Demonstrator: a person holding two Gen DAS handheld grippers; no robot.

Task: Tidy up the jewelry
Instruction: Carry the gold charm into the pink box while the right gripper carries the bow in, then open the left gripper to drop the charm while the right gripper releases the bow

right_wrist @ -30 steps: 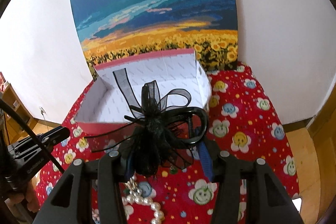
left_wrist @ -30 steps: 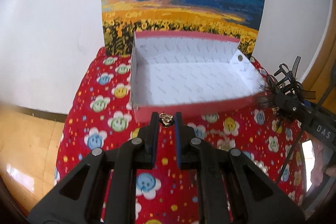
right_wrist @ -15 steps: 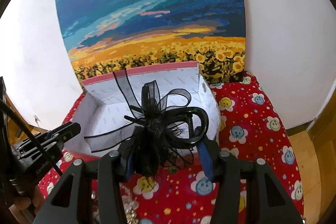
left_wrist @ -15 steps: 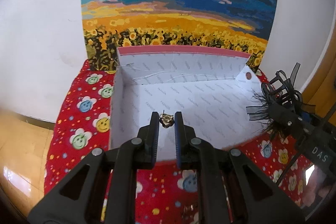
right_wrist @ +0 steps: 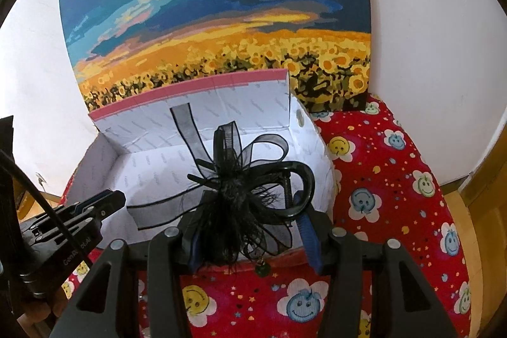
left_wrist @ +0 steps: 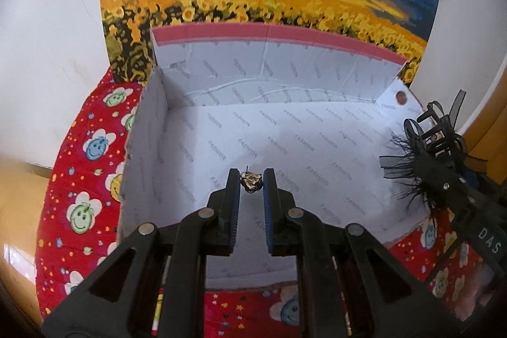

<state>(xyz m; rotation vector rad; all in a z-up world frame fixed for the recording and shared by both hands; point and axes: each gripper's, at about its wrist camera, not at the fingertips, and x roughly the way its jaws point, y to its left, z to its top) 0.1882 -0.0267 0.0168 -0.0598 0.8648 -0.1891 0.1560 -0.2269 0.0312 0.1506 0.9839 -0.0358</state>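
Left hand-held gripper is pinching a small gold jewelry piece between its tips, held over the floor of the open white-lined box, near the box's front. The box sits on a red smiley-print cloth, its back against a sunflower painting. Right hand-held gripper is clamped on a black ribbon-and-feather hair clip, held over the box's front right wall.
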